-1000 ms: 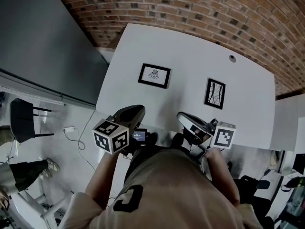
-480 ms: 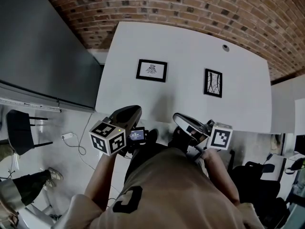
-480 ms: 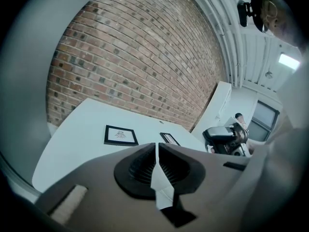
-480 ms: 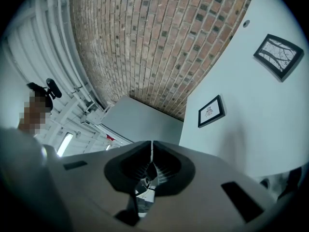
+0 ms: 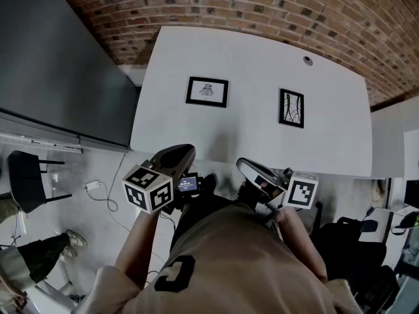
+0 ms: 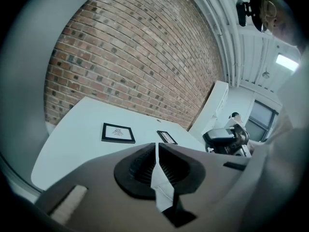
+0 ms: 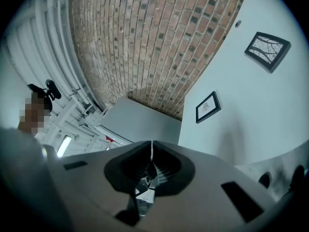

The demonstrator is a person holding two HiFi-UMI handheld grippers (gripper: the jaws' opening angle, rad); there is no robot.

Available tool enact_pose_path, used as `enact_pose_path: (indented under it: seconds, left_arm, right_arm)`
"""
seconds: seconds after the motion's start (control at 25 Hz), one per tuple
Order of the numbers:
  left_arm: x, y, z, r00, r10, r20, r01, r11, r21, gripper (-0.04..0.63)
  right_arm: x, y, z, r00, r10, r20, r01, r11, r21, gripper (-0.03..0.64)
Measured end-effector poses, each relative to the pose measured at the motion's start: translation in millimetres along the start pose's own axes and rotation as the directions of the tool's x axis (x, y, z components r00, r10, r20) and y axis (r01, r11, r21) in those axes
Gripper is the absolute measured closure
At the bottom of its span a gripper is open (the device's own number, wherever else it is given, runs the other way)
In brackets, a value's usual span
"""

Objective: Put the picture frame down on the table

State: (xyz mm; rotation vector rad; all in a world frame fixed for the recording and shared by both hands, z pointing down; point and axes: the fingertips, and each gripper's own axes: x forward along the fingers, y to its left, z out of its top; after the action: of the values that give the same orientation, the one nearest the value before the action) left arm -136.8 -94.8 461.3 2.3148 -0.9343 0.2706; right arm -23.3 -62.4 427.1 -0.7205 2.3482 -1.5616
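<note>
So the table (image 5: 249, 133) had two frames lying flat on it, well apart: the left picture frame (image 5: 207, 91) near the middle, and the right picture frame (image 5: 291, 108) off to its right. A grommet hole (image 5: 307, 61) sat near the far right corner. The brick wall (image 5: 262, 5) ran behind the table, with a panel (image 5: 59, 64) to its left and a chair (image 5: 26, 175) nearer on that side. The left gripper (image 5: 175, 154) and right gripper (image 5: 246, 166) hung side by side just short of the near edge.

tan short-sleeved shirt (image 5: 229, 257) with a dark blocky print. grey left tongs (image 6: 157, 148) and right tongs (image 7: 152, 146), black ribbed pads (image 6: 140, 166), each carrying a white cube (image 5: 150, 187) with black square markers.
</note>
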Motion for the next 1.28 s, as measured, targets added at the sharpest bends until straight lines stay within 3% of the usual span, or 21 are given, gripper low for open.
enact_pose_path:
  seconds: [0.76,1.28]
  left_arm:
    - [58,-77,-1,0.999,0.002,-0.039,0.000,0.999,0.047,0.578]
    - [51,-64,-8,0.998,0.042,-0.040,-0.041,0.999,0.027,0.577]
  right_arm:
    - [-76,-14,37,0.997,0.060,0.046,-0.061,0.998,0.021,0.607]
    - [-63,-22,29,0.999,0.006,-0.054,-0.008,0.999,-0.045,0.609]
